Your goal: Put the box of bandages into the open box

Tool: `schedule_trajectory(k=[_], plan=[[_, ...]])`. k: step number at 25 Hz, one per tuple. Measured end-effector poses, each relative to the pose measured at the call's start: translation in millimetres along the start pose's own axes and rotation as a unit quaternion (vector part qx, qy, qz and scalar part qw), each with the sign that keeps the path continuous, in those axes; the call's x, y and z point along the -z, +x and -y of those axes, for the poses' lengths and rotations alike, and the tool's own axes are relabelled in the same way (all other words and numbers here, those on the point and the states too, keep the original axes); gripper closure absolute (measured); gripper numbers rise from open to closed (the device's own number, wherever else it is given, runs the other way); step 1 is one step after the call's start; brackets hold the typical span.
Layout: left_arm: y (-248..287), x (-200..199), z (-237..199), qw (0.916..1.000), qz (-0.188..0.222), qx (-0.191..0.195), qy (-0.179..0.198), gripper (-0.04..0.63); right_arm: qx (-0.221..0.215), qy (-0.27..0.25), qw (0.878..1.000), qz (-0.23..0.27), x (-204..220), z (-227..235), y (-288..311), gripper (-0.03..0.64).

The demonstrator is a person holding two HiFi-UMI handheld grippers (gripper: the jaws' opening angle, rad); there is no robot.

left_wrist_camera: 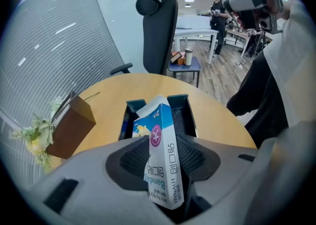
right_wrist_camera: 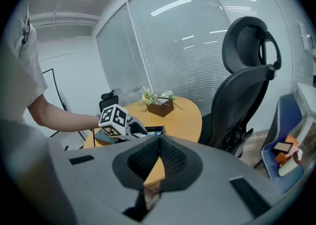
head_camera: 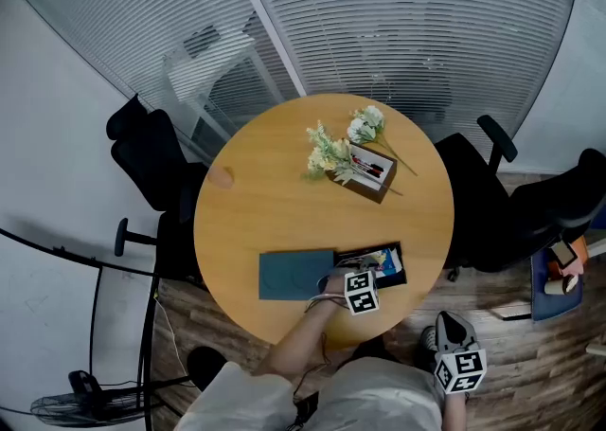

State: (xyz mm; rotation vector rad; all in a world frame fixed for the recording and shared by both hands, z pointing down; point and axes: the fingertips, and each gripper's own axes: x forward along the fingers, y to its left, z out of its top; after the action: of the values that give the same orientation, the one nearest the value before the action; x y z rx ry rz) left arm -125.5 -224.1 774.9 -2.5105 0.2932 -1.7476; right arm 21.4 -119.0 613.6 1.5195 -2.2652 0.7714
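Clearly, white-and-blue cardboard box of bandages (left_wrist_camera: 160, 157) reads "HYNAUT" and "Bandage", print upside down, Chinese characters alongside. Box stands tilted between pads of left tongs (left_wrist_camera: 164, 142); jaws spread wide, pads not pressing it. Its far end leans over dark teal open box (left_wrist_camera: 178, 101) just beyond tongs. Brown box with white flowers (left_wrist_camera: 69, 125) farther off, left of tongs, on round wooden tabletop (left_wrist_camera: 108, 105). Left tongs point steeply down. Right tongs (right_wrist_camera: 157, 156) fully closed, empty, angled down off tabletop edge, black office chair (right_wrist_camera: 247, 85) to their right.
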Motion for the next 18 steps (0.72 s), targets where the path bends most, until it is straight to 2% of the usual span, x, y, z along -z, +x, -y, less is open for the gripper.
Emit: schedule_trajectory(k=[5,11,15,18], plan=[[3.0,0.2,6.2,0.9996,0.009,0.027,-0.01,0.43,-0.011,-0.004,1.0,-0.01,3.8,-6.5,3.2,0.618],[4.7,-0.8,4.3,0.9963,0.027,0.066,-0.048,0.42,-0.014,-0.003,1.0,-0.012,5.1,-9.1,3.8,0.618],[4.2,-0.4,7.6,0.9939,0.02,0.094,-0.054,0.414,-0.018,-0.002,1.0,-0.014,6.5,-11.9,5.6,0.618],[7.6,4.3,8.5,0.9953,0.009,0.084,-0.047,0.42,-0.021,-0.001,1.0,-0.016,8.2,-15.4,5.2,0.618]])
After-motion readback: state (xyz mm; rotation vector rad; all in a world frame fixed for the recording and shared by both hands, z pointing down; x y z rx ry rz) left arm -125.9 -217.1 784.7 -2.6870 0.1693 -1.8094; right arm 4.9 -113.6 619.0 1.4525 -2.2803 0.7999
